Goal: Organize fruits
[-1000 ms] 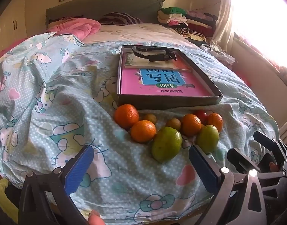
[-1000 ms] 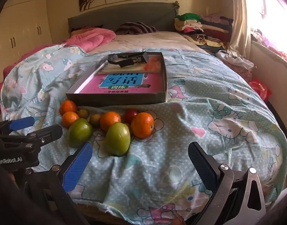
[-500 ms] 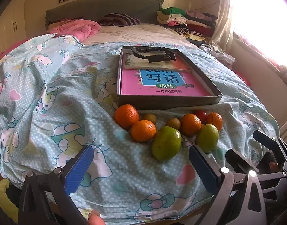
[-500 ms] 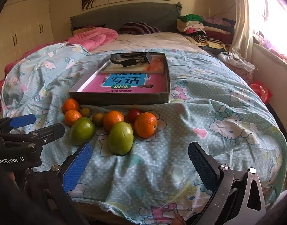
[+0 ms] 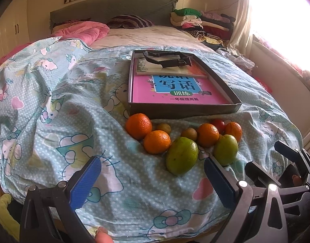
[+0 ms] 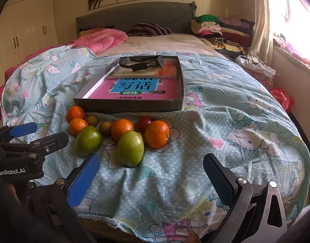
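Fruit lies in a loose row on the blue cartoon blanket (image 5: 53,121), just in front of a shallow grey box (image 5: 183,111). There are several oranges (image 5: 138,126) (image 6: 157,134), two big green fruits (image 5: 182,155) (image 6: 130,148), two small brownish fruits (image 5: 188,134) and a red one (image 6: 144,123). My left gripper (image 5: 152,179) is open and empty, low over the blanket's near edge, short of the fruit. My right gripper (image 6: 150,179) is also open and empty, to the right of the left one, with the nearer green fruit just ahead of its left pad.
The grey box (image 6: 130,105) holds a pink book (image 5: 175,93) and a black plastic part (image 5: 169,59). Pink bedding (image 6: 102,40) and folded clothes (image 6: 219,28) sit at the bed's head. A wall and bright window (image 5: 286,30) run along the right.
Both grippers have edged slightly forward toward the fruit; the fruit and box look a little nearer. Jaws stay open. No fruit has moved.
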{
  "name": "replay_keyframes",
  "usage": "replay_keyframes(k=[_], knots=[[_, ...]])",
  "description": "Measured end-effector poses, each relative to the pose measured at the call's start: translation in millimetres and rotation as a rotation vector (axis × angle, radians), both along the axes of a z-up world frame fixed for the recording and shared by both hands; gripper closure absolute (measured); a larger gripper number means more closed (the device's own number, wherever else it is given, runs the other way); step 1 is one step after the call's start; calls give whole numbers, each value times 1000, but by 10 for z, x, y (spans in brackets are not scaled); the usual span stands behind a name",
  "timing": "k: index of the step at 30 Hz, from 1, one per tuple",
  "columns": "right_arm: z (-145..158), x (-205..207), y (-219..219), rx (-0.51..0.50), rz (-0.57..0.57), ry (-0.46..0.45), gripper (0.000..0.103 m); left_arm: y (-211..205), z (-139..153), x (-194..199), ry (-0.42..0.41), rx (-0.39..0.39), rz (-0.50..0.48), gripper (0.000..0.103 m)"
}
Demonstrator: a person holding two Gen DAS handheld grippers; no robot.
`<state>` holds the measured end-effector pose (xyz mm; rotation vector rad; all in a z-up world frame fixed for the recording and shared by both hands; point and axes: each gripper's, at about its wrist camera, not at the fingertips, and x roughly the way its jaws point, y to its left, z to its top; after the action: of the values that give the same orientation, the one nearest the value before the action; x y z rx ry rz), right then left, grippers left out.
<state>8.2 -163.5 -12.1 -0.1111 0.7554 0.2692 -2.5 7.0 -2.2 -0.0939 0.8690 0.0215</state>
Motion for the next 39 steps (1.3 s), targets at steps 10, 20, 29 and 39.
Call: replay_keyframes(k=[10, 20, 29, 39], knots=[[-20, 21, -18, 5, 2, 15, 1, -4, -18, 2, 4, -5, -4, 1], [-65, 101, 13, -24, 16, 19, 1, 60, -78, 46, 23, -27, -4, 1], [-202, 281, 180, -26, 86, 70, 23, 119, -96, 75, 38, -76, -34, 7], [-373, 495, 252, 48, 142, 158, 57, -13, -131, 157, 66, -108, -119, 35]])
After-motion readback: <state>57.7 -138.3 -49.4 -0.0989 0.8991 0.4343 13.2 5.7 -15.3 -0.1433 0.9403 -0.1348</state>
